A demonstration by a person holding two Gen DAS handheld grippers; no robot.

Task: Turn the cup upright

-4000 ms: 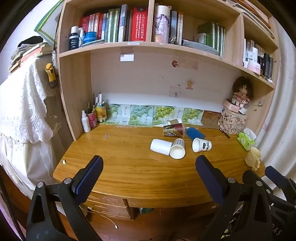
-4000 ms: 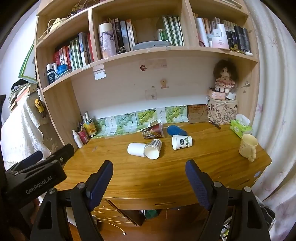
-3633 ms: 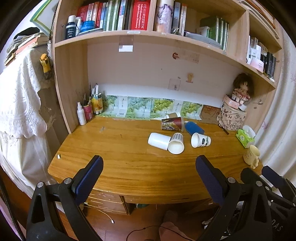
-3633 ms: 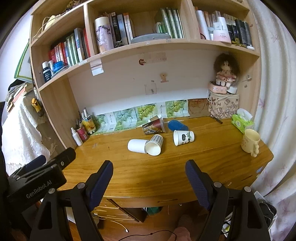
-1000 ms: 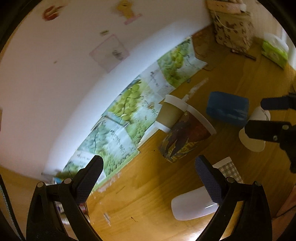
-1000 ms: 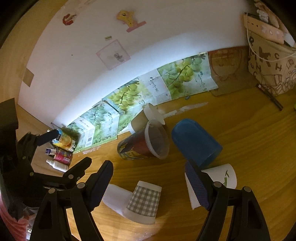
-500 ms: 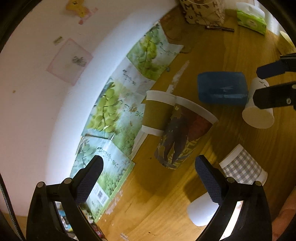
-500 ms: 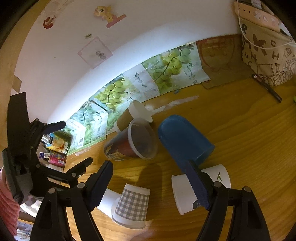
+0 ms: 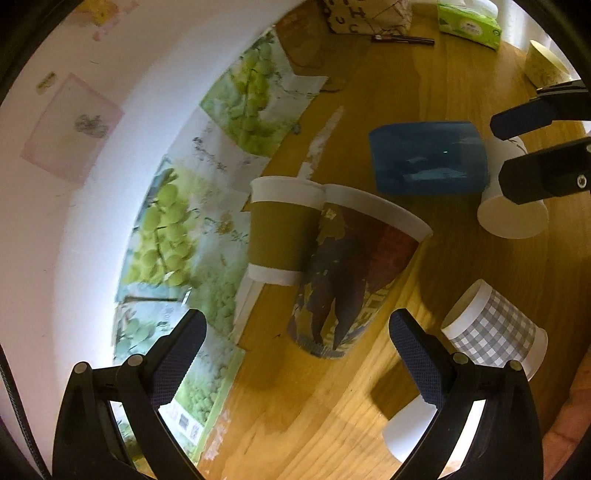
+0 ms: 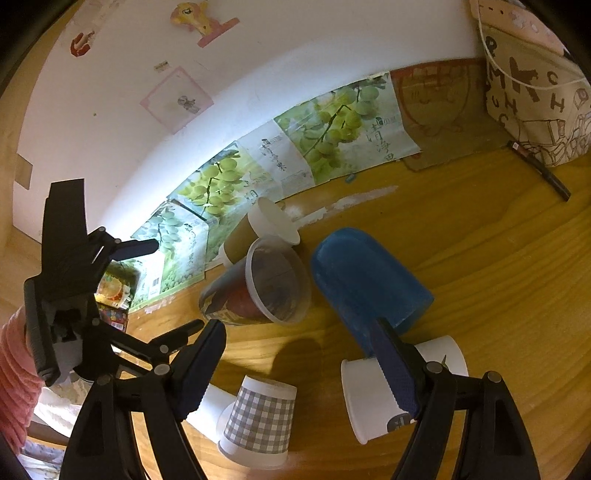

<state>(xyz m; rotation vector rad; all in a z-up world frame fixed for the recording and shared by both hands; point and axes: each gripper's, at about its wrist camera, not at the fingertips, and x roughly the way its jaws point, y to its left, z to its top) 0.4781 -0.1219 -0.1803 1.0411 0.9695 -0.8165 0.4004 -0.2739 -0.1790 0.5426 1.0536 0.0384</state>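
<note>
Several cups lie on their sides on the wooden desk (image 9: 443, 92). A printed paper cup (image 9: 351, 273) lies just ahead of my open left gripper (image 9: 295, 354), with a brown-sleeved cup (image 9: 280, 229) against it. The printed cup (image 10: 255, 291) shows its open mouth in the right wrist view. A blue plastic cup (image 9: 424, 162) (image 10: 365, 280), a grey checked cup (image 9: 495, 332) (image 10: 258, 417) and a white cup (image 10: 373, 391) lie nearby. My right gripper (image 10: 299, 373) is open and empty above the checked and white cups. It also shows in the left wrist view (image 9: 539, 147).
Grape-print leaflets (image 10: 332, 125) lean along the white back wall. A patterned fabric bag (image 10: 535, 92), a pen (image 10: 539, 170), a green tissue pack (image 9: 469, 18) and a cream mug (image 9: 543, 66) stand on the desk's right side. Small bottles (image 10: 114, 291) stand at the left.
Both grippers have come from in front of the desk in close over the cups. In the last second my left gripper has closed in on the printed cup.
</note>
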